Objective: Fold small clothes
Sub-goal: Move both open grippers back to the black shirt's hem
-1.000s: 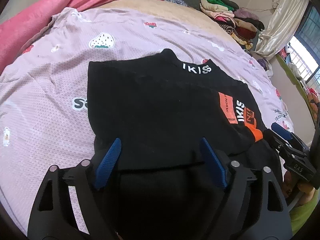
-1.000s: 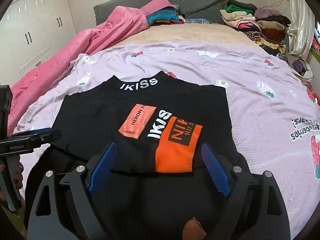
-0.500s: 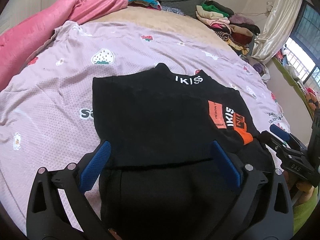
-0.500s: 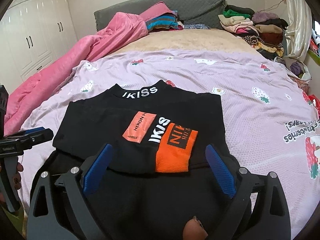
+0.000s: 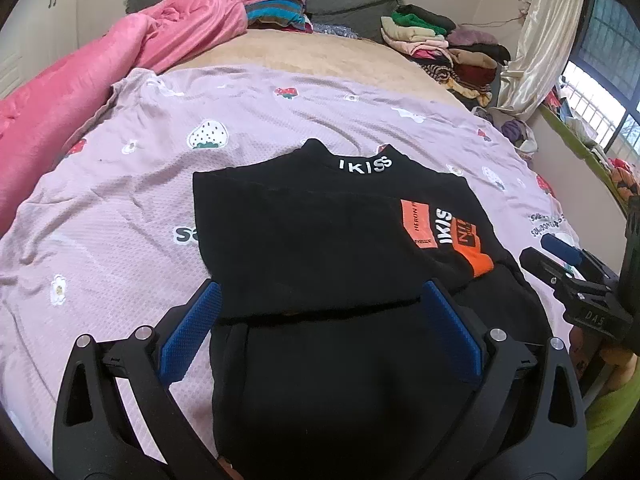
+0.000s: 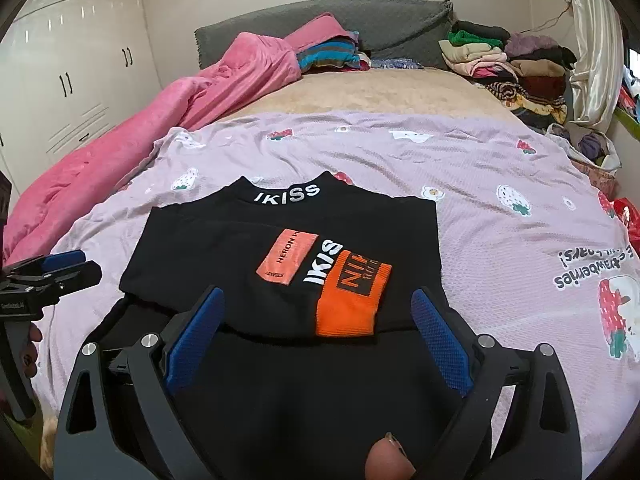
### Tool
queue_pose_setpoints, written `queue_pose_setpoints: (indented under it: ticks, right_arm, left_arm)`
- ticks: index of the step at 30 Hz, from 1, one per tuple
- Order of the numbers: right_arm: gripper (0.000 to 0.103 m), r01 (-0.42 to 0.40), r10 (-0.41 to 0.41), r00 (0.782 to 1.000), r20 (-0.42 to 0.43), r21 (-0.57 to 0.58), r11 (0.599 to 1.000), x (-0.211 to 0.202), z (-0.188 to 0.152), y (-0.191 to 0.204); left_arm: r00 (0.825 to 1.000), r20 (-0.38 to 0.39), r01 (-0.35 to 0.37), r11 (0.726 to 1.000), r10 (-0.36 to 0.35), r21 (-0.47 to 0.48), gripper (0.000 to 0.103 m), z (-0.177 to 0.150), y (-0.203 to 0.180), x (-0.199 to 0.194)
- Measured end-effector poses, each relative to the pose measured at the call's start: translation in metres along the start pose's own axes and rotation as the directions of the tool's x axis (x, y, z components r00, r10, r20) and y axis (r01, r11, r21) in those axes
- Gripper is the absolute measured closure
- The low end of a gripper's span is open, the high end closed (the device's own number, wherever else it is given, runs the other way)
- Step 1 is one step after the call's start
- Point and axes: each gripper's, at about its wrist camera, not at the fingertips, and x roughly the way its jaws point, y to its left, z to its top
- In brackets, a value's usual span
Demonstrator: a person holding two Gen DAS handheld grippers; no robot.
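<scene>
A black top (image 5: 312, 240) with white "IKISS" lettering and orange patches lies on the lilac strawberry sheet (image 5: 100, 220), sleeves folded in, its lower part reaching toward me. It also shows in the right wrist view (image 6: 224, 248). My left gripper (image 5: 320, 320) is open and empty, raised above the top's lower half. My right gripper (image 6: 316, 316) is open and empty, above the lower right part near the orange cuff (image 6: 352, 300). Each gripper shows in the other's view, the right one (image 5: 568, 268) at the right edge and the left one (image 6: 48, 276) at the left edge.
A pink blanket (image 6: 160, 120) lies along the left side of the bed. Piles of folded clothes (image 6: 508, 64) sit at the far right by a curtain (image 6: 596, 40). A grey headboard cushion (image 6: 380, 28) stands at the back. White wardrobes (image 6: 80, 72) are on the left.
Both grippers have drawn back and up from the black top, so more of the bed shows. Both stay open and empty. The top has not moved.
</scene>
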Motion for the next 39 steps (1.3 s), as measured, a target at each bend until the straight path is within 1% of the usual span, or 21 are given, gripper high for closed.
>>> queue_pose_setpoints:
  ticks: [13,24,39]
  right_arm:
    - [0.009,0.009,-0.008,1.0,0.008,-0.019,1.0,-0.024,-0.012,0.005]
    - [0.009,0.027,-0.027,1.0,0.001,-0.025,0.999,-0.037,-0.023,0.004]
    - [0.009,0.058,-0.06,0.997,-0.043,-0.037,0.998,-0.044,-0.044,0.001]
  left_arm:
    - [1.0,0.002,-0.024,1.0,0.024,0.0,0.01,-0.021,0.001,-0.017]
    - [1.0,0.001,-0.024,1.0,0.024,-0.019,0.01,-0.043,0.006,-0.026]
    - [0.999,-0.021,-0.036,0.999,0.035,-0.025,0.01,-0.067,0.011,-0.03]
